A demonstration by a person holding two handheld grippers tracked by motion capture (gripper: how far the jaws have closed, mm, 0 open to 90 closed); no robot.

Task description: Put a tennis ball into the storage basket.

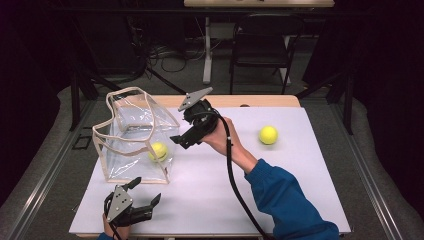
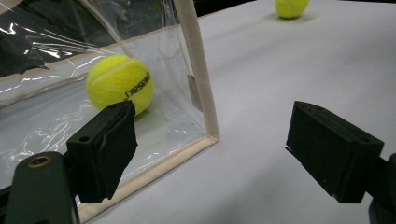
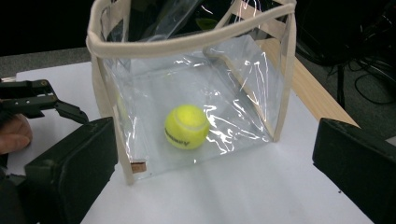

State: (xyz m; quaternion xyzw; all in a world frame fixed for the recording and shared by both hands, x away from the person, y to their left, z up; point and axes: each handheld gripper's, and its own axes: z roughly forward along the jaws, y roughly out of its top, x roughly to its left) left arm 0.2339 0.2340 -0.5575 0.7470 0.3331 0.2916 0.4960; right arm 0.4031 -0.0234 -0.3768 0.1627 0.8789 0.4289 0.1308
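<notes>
With both grippers wide open and empty, the right gripper is to be swung toward 3 o'clock, squarely over the loose ball, while the left gripper steadies the bag.

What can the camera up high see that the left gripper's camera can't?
The high view alone takes in the person's blue sleeve, the right gripper with open jaws beside the bag, a black chair behind the table, and the bag's beige handles. The left gripper view alone gives black lettering on the yellow tennis ball in the bag. Both share the clear plastic bag with beige trim, that ball, the second yellow tennis ball on the white table surface, and the open left gripper.
</notes>
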